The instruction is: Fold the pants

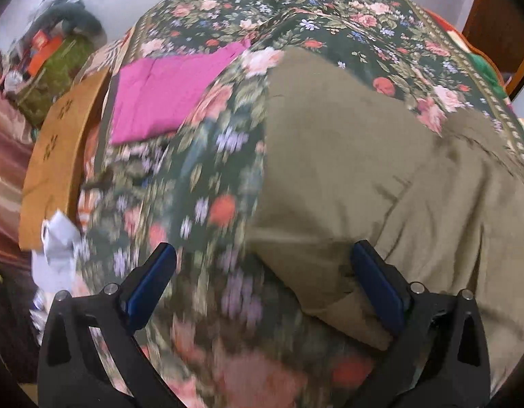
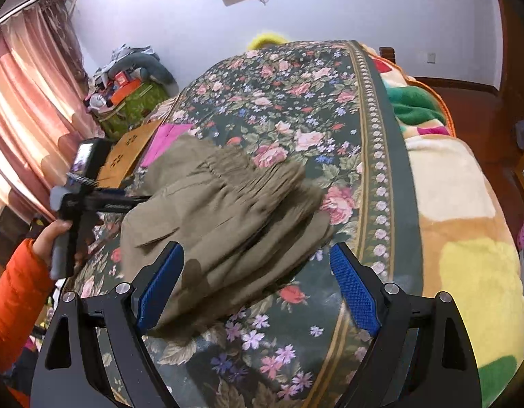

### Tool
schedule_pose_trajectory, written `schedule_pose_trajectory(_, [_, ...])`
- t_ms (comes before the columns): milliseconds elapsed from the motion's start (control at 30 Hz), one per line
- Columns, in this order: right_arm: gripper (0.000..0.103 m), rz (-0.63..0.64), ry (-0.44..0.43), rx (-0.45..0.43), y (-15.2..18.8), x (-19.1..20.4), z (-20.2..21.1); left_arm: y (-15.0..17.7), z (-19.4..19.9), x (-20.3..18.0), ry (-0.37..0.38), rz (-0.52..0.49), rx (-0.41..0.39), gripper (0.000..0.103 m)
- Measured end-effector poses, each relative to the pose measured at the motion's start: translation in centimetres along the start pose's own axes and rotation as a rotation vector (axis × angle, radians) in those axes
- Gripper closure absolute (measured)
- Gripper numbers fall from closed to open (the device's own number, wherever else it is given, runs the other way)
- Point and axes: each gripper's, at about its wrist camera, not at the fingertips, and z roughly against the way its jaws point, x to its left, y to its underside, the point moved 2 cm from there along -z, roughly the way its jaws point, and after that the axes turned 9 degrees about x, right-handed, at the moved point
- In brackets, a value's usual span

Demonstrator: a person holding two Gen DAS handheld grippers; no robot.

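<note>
Floral bedspread [image 2: 296,108], unlabelled olive pants [image 2: 228,210] heaped, pink cloth [image 1: 166,91] beside.

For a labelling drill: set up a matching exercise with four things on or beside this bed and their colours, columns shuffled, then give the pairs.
Things:
1. pants
2. folded cloth
3. sleeve
4. claw pads

Colours:
A. blue
B. orange
C. olive
D. pink

Pairs: 1-C, 2-D, 3-B, 4-A
</note>
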Motion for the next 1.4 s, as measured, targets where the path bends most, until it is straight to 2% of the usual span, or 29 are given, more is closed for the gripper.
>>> schedule_pose_trajectory(100, [0.018,0.006,-0.009,0.018,0.1,0.0,-0.9,2.4,1.2,0.7,0.073,0.061,-0.002,0.0])
schedule_pose_trajectory(200, [0.018,-0.004,-0.008,0.03,-0.1,-0.4,-2.2,4.8,2.3,1.1,0.18,0.112,-0.023,0.0])
schedule_pose_trajectory(233, [0.019,-0.009,-0.002,0.044,-0.3,-0.7,-2.8,5.4,2.4,1.3,0.205,0.126,-0.03,0.0])
schedule_pose_trajectory(267, [0.025,-0.015,0.003,0.06,-0.4,-0.9,-3.3,5.9,2.6,1.6,0.217,0.144,-0.039,0.0])
schedule_pose_trajectory(300, [0.029,-0.019,-0.007,0.078,-0.6,-1.1,-4.1,6.2,2.6,1.8,0.219,0.157,-0.046,0.0])
schedule_pose_trajectory(367, [0.042,-0.025,-0.016,0.099,-0.6,-1.3,-4.7,6.7,2.6,2.6,0.207,0.175,-0.059,0.0])
schedule_pose_trajectory(433, [0.048,-0.014,-0.023,0.114,-0.6,-1.2,-5.2,6.9,2.7,3.3,0.183,0.179,-0.072,0.0])
schedule_pose_trajectory(500, [0.049,-0.005,-0.015,0.109,-0.4,-1.2,-5.3,7.3,2.8,4.1,0.139,0.189,-0.078,0.0])
schedule_pose_trajectory(633, [0.049,-0.014,-0.01,0.1,-0.2,-1.4,-5.0,8.1,2.8,5.3,0.103,0.182,-0.075,0.0])
schedule_pose_trajectory(700, [0.049,-0.019,-0.015,0.106,-0.2,-1.5,-5.0,8.2,3.3,5.7,0.048,0.178,-0.081,0.005])
schedule_pose_trajectory(733, [0.049,-0.02,-0.015,0.108,-0.1,-1.5,-5.0,8.2,3.6,6.0,0.055,0.177,-0.083,0.007])
schedule_pose_trajectory(867, [0.049,-0.017,-0.016,0.115,-0.1,-1.5,-5.2,6.9,5.3,6.9,0.221,0.203,-0.116,0.007])
schedule_pose_trajectory(1033, [0.048,-0.026,-0.033,0.122,0.1,-1.7,-5.5,3.6,4.9,5.2,0.312,0.141,-0.113,0.008])
schedule_pose_trajectory(1100, [0.048,-0.025,-0.035,0.127,0.1,-1.8,-5.7,2.2,3.5,4.4,0.34,0.122,-0.094,0.023])
schedule_pose_trajectory(1167, [0.048,-0.011,-0.029,0.134,0.1,-1.6,-5.7,1.0,1.5,4.1,0.369,0.125,-0.026,0.058])
schedule_pose_trajectory(1200, [0.048,-0.003,-0.025,0.136,0.1,-1.6,-5.8,0.5,0.6,4.0,0.395,0.131,0.0,0.061])
schedule_pose_trajectory(1267, [0.049,0.012,-0.016,0.141,0.2,-1.4,-5.9,-0.4,0.0,4.3,0.417,0.14,-0.015,0.061])
schedule_pose_trajectory(1400, [0.049,0.049,-0.011,0.152,0.1,-1.3,-5.9,-2.1,-0.1,5.6,0.397,0.155,-0.061,0.061])
